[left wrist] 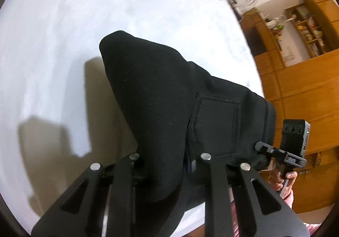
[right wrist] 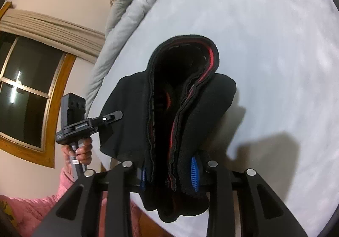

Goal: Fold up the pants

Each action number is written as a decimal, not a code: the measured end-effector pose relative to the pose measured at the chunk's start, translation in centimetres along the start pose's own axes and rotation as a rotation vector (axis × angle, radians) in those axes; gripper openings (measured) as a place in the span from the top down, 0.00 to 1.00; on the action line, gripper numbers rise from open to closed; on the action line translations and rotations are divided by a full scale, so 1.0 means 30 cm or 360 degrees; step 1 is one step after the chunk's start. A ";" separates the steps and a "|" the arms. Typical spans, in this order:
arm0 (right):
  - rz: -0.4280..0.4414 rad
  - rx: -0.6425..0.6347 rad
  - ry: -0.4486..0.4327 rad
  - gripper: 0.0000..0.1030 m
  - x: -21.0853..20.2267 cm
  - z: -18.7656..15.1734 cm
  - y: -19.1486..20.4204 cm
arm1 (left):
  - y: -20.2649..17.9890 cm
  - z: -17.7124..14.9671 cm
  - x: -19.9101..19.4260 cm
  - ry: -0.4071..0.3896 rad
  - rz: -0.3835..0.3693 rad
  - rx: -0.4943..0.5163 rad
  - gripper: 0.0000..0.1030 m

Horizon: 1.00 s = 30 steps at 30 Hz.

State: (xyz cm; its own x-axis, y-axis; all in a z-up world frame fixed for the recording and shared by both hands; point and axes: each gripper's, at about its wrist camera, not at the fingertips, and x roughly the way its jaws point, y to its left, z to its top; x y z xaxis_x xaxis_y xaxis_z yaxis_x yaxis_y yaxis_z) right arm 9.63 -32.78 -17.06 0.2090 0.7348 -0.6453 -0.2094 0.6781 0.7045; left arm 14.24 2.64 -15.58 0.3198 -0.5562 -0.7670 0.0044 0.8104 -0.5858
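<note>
- While the black pants (left wrist: 161,97) are held up off the white bed sheet (left wrist: 63,35), a late fold is judged to be in hand: the garment is already doubled into a thick bundle, gripped at both ends and hanging between the two tools
- Seen from the left wrist, the left gripper (left wrist: 167,165) is clamped on the cloth, which bulges forward out of the gap between its fingers and hides the pads almost wholly; a sewn back pocket (left wrist: 216,124) is shown just beyond the fingertips, to their right
- Seen from the right wrist, the right gripper (right wrist: 169,171) is clamped on the stacked layers, whose red-lined edges (right wrist: 209,59) are turned toward the lens; blue pads (right wrist: 194,173) are pressed against the bundle from either side
- Each tool is caught in the other's view, off to the side of the fingers and level with the bundle: the right one at the pocket end, the left one at the far flank
- For the next move, a lowering of the bundle onto the sheet ahead of the fingertips would be called for, with both ends kept level so the layers stay stacked, before either grip is eased
- A grey quilt (right wrist: 135,4) is seen rumpled well beyond the fingers, at the bed's far edge
</note>
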 end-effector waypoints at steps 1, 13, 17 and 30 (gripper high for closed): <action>-0.0006 -0.0005 -0.0022 0.70 0.006 0.011 -0.007 | -0.020 0.024 0.002 -0.0023 -0.0007 0.0014 0.81; -0.0122 0.0015 -0.0111 0.70 0.068 0.382 -0.150 | -0.054 0.339 0.120 -0.0143 0.0063 0.0066 0.81; -0.0187 0.0101 -0.0049 0.69 0.153 0.399 -0.267 | -0.006 0.377 0.222 -0.0087 0.0169 0.0090 0.80; -0.0529 -0.0027 -0.0215 0.37 0.025 0.309 -0.169 | 0.060 0.305 0.067 -0.0266 0.0505 0.0050 0.34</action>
State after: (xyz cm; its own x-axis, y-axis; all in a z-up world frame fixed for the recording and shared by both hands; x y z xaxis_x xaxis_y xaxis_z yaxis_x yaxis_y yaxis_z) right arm 19.70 -35.77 -18.37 0.3927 0.4665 -0.7926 -0.1245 0.8808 0.4567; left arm 23.56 4.66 -15.76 0.4602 -0.2403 -0.8547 -0.0919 0.9446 -0.3150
